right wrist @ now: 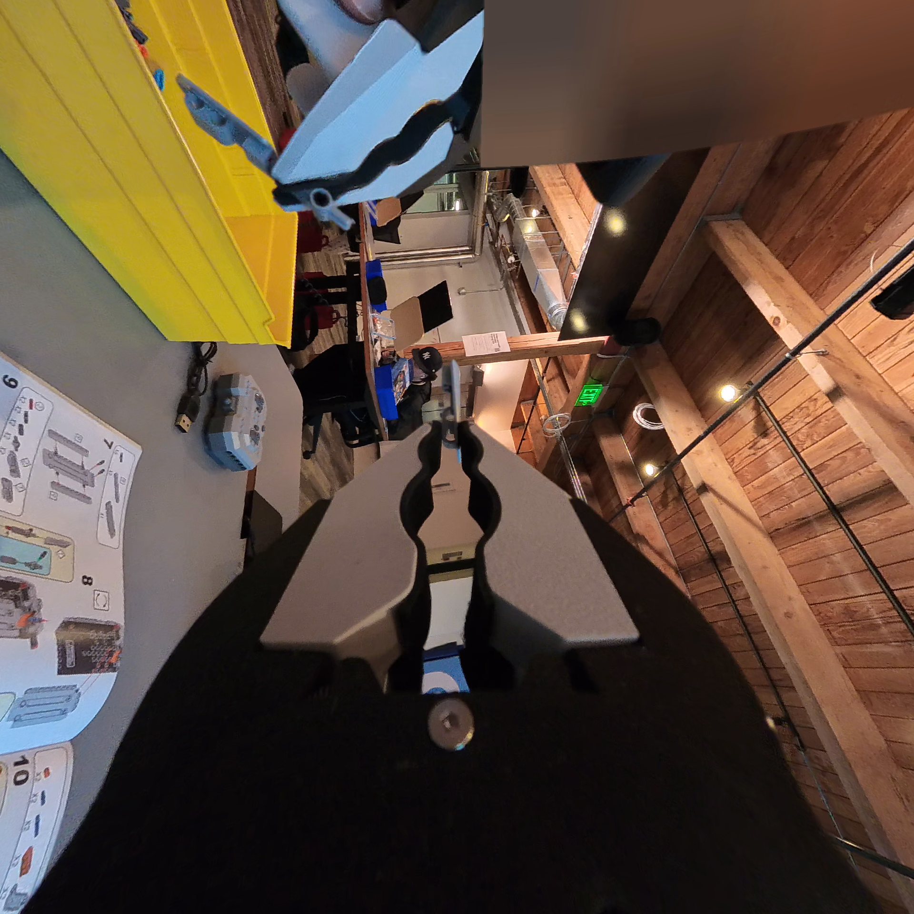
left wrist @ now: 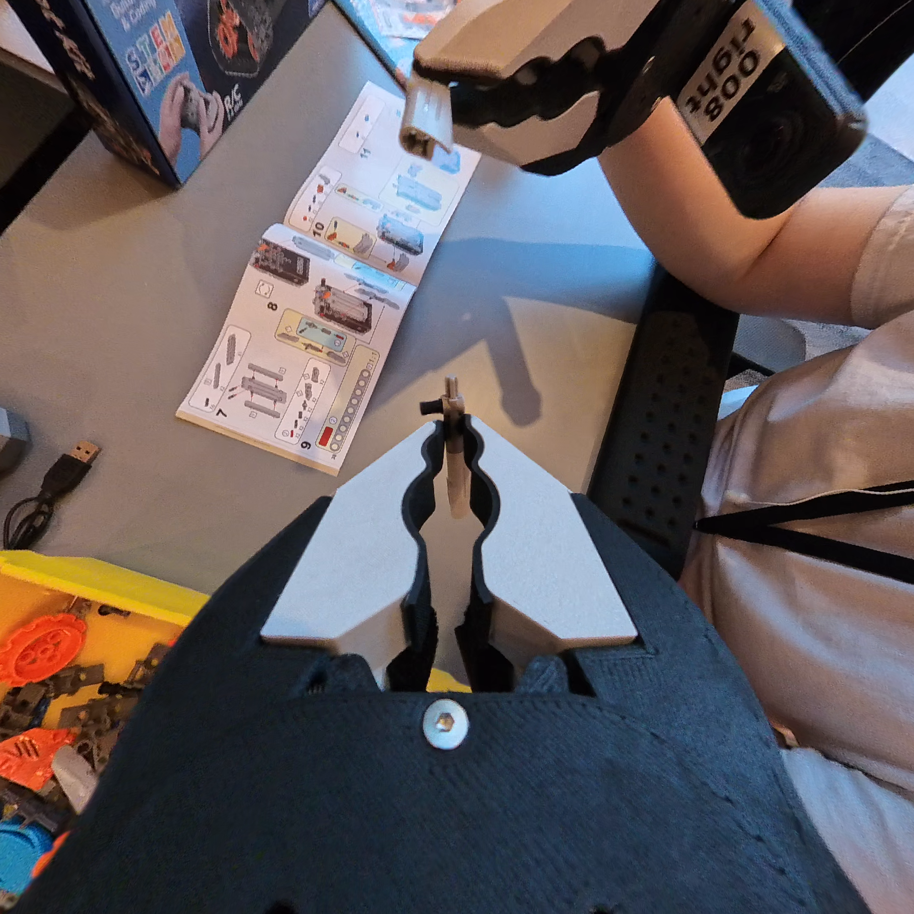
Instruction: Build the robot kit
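While my left gripper (left wrist: pixel 451 425) is clamped on a slim grey axle piece with a black pin (left wrist: pixel 451 435) above the grey bench (left wrist: pixel 123 277), my right gripper (right wrist: pixel 450 428) pinches a small grey connector block (left wrist: pixel 425 118), held up over the open instruction booklet (left wrist: pixel 316 316). Near the booklet sit a yellow parts bin (left wrist: pixel 99 583), a USB cable (left wrist: pixel 59 475) and a blue kit box (left wrist: pixel 163 74).

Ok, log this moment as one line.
left hand-held gripper: shut on grey beam | right hand-held gripper: shut on small grey connector | below: instruction booklet, grey table
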